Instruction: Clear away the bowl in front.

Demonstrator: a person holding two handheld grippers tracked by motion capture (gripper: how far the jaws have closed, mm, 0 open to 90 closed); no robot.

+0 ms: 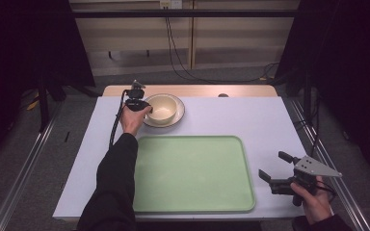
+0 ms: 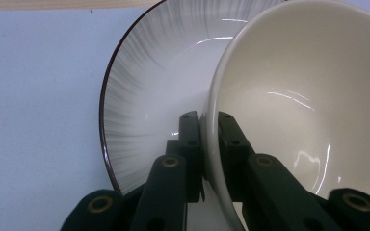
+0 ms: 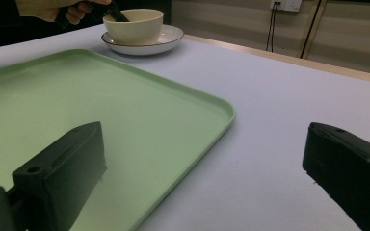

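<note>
A cream bowl (image 1: pixel 162 108) (image 2: pixel 294 91) (image 3: pixel 134 25) stands in a white plate with a dark rim (image 1: pixel 178 114) (image 2: pixel 149 82) (image 3: pixel 166 38) at the far left of the table. My left gripper (image 1: pixel 147 108) (image 2: pixel 209 126) is shut on the bowl's left rim, one jaw inside the wall and one outside. My right gripper (image 1: pixel 271 165) (image 3: pixel 202 168) rests open near the table's front right corner, beside the right edge of a pale green tray (image 1: pixel 192 173) (image 3: pixel 77 96), with nothing between its jaws.
The tray lies bare in the middle front of the white table (image 1: pixel 250 120). A wooden strip (image 1: pixel 192 90) runs along the far edge. Cables (image 1: pixel 183 62) hang on the floor behind.
</note>
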